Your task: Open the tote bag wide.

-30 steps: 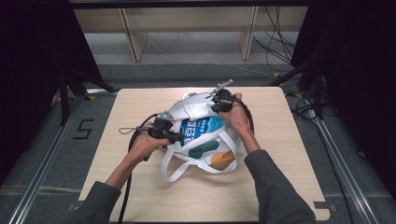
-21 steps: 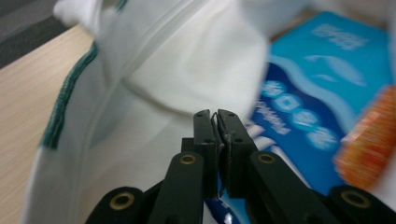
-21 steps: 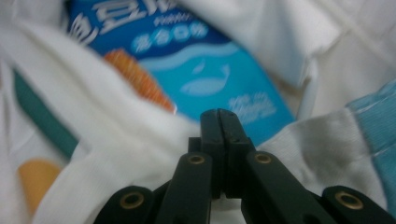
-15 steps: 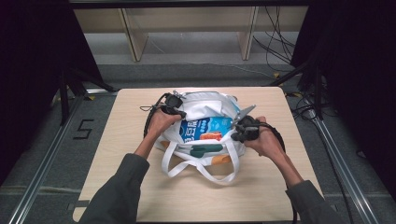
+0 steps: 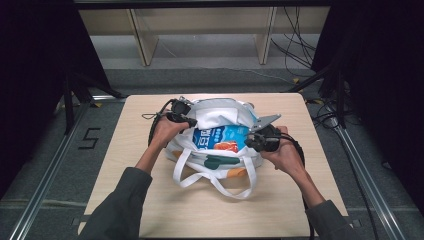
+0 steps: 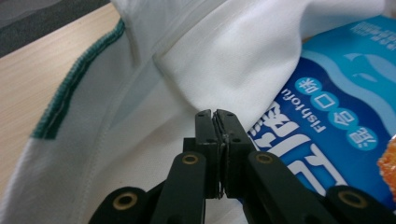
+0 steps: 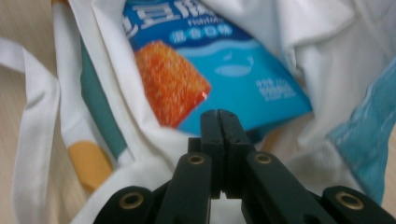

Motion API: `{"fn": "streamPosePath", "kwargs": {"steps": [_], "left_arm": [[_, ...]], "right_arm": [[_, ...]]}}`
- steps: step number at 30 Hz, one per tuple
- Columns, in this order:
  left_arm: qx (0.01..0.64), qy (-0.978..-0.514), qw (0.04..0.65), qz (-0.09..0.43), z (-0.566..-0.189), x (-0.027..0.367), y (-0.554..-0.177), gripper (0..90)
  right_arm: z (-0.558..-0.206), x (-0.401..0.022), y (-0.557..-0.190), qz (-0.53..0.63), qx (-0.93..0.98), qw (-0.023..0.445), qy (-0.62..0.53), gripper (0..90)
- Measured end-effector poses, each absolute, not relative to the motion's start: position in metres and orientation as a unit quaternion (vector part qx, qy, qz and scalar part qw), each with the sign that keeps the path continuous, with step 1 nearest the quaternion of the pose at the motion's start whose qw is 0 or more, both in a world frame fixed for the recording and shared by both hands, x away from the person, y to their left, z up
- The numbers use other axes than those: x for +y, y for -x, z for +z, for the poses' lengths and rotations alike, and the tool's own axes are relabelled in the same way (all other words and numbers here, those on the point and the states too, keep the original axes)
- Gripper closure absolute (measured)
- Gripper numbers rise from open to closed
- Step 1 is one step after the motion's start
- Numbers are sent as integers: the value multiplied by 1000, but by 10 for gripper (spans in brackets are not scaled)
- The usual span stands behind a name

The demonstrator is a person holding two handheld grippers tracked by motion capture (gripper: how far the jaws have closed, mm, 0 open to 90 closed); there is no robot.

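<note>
Grippers, two (image 5: 185, 116) (image 5: 254, 141), flank one bag (image 5: 220, 112) holding one packet (image 5: 220, 138).

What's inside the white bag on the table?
Inside the white tote bag lies a blue fish tofu packet with an orange square pictured on it. A blue-striped cloth sits beside it. Anything underneath is covered by the packet and bag folds.

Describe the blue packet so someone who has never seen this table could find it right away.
On the wooden table lies a white cloth bag with long white handles. Its mouth is spread between the left gripper and the right gripper, and the blue packet lies inside. It is the one glossy thing there, bright blue with white lettering and an orange square pictured on it.
</note>
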State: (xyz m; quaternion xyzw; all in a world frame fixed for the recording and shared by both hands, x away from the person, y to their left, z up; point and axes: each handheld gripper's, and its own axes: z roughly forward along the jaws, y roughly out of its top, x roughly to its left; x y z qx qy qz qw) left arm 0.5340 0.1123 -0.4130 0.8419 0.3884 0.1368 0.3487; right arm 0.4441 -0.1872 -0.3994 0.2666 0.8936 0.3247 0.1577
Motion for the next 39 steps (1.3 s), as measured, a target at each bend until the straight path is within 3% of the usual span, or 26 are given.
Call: {"fn": "streamPosePath", "kwargs": {"steps": [3,6,11,12,15,18,21,24,27,29,30,32,36,39], "left_arm": [[394,-827,371,154,-404,123,-530,875],[405,-825,346,187,-403,143,-534,894],[428,-820,344,164,-421,157,-543,897],[424,-832,314,172,-432,154,-546,897],[427,-833,302,179,-434,148,-548,896],[417,-824,343,170,-417,144,-540,895],[400,-826,355,176,-405,142,-535,887],[385,-826,365,190,-393,147,-534,886],[397,-835,323,204,-412,154,-539,892],[413,-829,321,199,-424,161,-541,893],[420,-824,326,195,-430,165,-542,894],[425,-820,338,181,-444,170,-544,895],[427,-820,338,178,-448,172,-545,896],[435,-815,341,175,-445,171,-542,895]], "right_arm": [[-410,-179,-449,308,902,153,-262,900],[-420,-181,-445,295,908,139,-262,900],[-447,-187,-437,247,925,141,-251,900],[-447,-188,-435,255,921,132,-265,900],[-438,-188,-436,256,922,140,-255,900],[-414,-190,-437,312,900,150,-265,900],[-385,-197,-459,371,869,206,-254,900],[-378,-200,-476,371,860,222,-270,900],[-401,-209,-517,336,855,229,-321,900],[-409,-211,-523,324,858,220,-333,900],[-429,-216,-532,317,855,220,-347,900],[-458,-216,-537,299,855,185,-382,900],[-485,-210,-545,274,863,175,-386,900],[-478,-208,-540,267,864,190,-381,900]]}}
